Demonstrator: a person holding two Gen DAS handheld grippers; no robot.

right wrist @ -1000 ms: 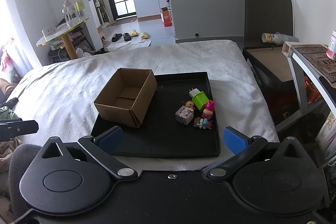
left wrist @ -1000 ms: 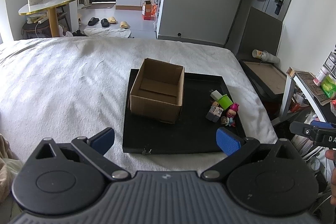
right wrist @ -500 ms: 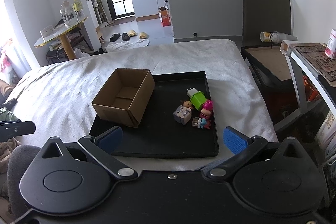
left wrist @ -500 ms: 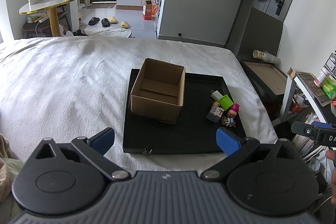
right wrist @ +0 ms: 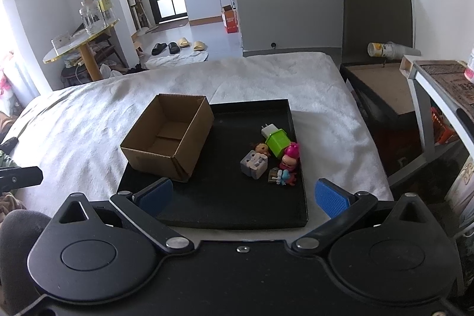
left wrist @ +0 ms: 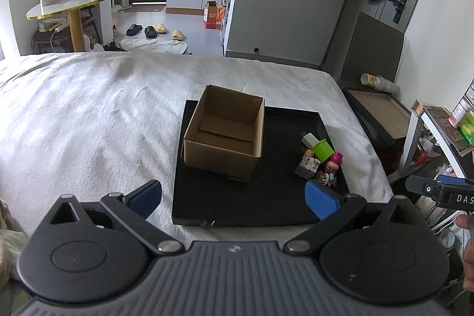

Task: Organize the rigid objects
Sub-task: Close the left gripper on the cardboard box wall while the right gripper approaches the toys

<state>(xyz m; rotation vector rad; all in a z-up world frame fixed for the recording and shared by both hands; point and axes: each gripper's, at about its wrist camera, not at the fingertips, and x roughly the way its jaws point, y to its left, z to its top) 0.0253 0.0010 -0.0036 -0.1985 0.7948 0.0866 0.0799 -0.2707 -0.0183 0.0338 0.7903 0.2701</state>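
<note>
- Left wrist view: left gripper released, blue pads spread wide, nothing between them; it hangs above the near edge of the black tray.
- Right wrist view: right gripper likewise released, pads wide apart and empty, above the tray's near edge.
- The tray lies flat on a bed covered with a white blanket.
- Cardboard box stands on the left part of the tray, open at the top, inside bare, flaps folded flat on its floor. Right wrist view shows the same box, its near corner close to the left pad.
- Small objects sit clustered on the right part of the tray, apart from the box: a white plug adapter touching a green block; a small brown-haired figure just beside the green block; a grey cube toy in front of that figure; a pink-hatted figure next to the green block; a small blue-and-red figure lying nearest the camera.
- Left wrist view: the same cluster appears by the right pad, green block and pink-hatted figure included.
- Left wrist view, far right: part of the other gripper's body and a bit of the person's hand at the frame edge.
- Beyond the bed: a round table with bottles, slippers on the floor.
</note>
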